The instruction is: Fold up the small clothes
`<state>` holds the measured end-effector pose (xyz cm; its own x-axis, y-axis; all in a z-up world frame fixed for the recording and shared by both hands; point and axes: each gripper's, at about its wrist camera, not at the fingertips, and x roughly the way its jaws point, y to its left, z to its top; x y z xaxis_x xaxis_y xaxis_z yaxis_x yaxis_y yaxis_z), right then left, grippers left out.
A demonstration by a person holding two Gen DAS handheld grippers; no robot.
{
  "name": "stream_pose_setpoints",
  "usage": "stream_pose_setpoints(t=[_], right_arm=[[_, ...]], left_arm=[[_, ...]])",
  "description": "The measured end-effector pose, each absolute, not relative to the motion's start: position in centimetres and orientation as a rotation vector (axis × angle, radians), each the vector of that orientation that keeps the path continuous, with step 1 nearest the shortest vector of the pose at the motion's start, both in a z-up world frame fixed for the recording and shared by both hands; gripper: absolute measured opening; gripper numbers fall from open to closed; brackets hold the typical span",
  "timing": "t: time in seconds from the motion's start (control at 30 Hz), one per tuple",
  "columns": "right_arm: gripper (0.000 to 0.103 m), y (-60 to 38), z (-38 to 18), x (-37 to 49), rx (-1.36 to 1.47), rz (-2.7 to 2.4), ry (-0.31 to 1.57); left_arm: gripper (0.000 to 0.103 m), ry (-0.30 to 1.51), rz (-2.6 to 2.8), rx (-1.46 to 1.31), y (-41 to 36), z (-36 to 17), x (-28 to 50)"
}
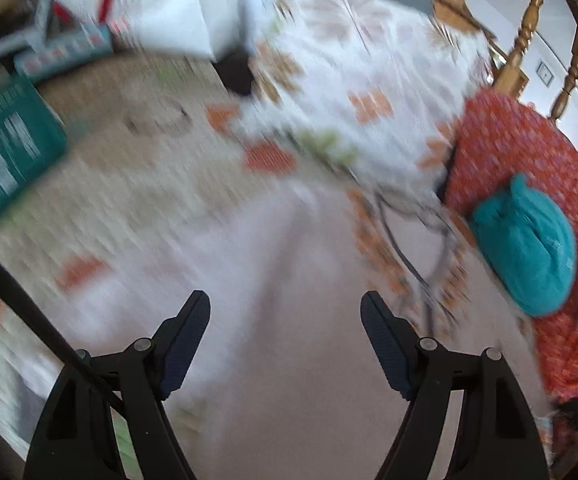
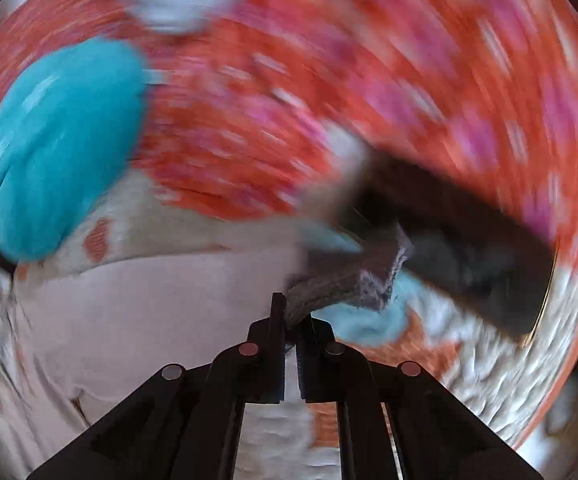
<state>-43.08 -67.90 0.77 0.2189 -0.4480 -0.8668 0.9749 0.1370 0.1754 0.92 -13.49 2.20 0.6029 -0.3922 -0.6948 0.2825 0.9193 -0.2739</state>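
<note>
Pinched between the pressed-together fingers of the right gripper (image 2: 289, 320) is the edge of a small dark grey knitted garment (image 2: 353, 276), which trails off to the right as a dark blurred band, apparently lifted over the orange-and-pink patterned cloth (image 2: 429, 80). Both views are heavily smeared, so its exact shape cannot be told. The left gripper (image 1: 285, 320) holds nothing; its fingers are spread wide above a pale pink garment (image 1: 289, 280) lying on the white floral tablecloth (image 1: 349, 80). A teal bundle (image 1: 529, 248), seemingly already rolled or folded, sits on the patterned cloth just beside the tablecloth's edge, and a green crate (image 1: 5, 152) stands at the far left. The risk, as I judge it, lies in the thin grip: only a sliver of knit sits between the right fingers, so a fast swing could pull it free or let it drop in a heap. Its dangling end might also drag across the teal bundle and undo it, or land crumpled on the pink garment, which would make a clean fold harder.
</note>
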Motion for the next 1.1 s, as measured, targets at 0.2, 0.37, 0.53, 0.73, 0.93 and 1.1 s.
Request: stream_pose_setpoints(t=[0.2, 0.37, 0.53, 0.73, 0.93, 1.1], right_arm=[[0.005, -61.2, 8.2, -26.9, 0.588, -0.845, 0.758], [0.005, -49.9, 8.8, -10.9, 0.479, -0.509, 0.798], [0.005, -37.5, 4.2, 0.6, 0.392, -0.271, 0.908], [0.007, -29.4, -3.4, 6.6, 0.224, -0.171, 1.081], [0.029, -25.8, -3.5, 6.6, 0.102, -0.065, 1.073], [0.03, -22.3, -0.6, 4.2, 0.146, 0.089, 1.036]], left_arm=[[0.077, 0.741, -0.186, -0.226, -5.9, 4.8, 4.1], [0.077, 0.78, -0.118, -0.45, 0.3, 4.5, 5.0], [0.077, 0.821, -0.07, -0.566, 3.5, 3.2, 5.2], [0.077, 0.801, -0.065, -0.542, 4.1, 3.3, 5.4], [0.077, 0.799, -0.043, -0.576, 4.8, 3.3, 5.2], [0.077, 0.758, 0.126, -0.597, 8.5, 3.5, 5.0]])
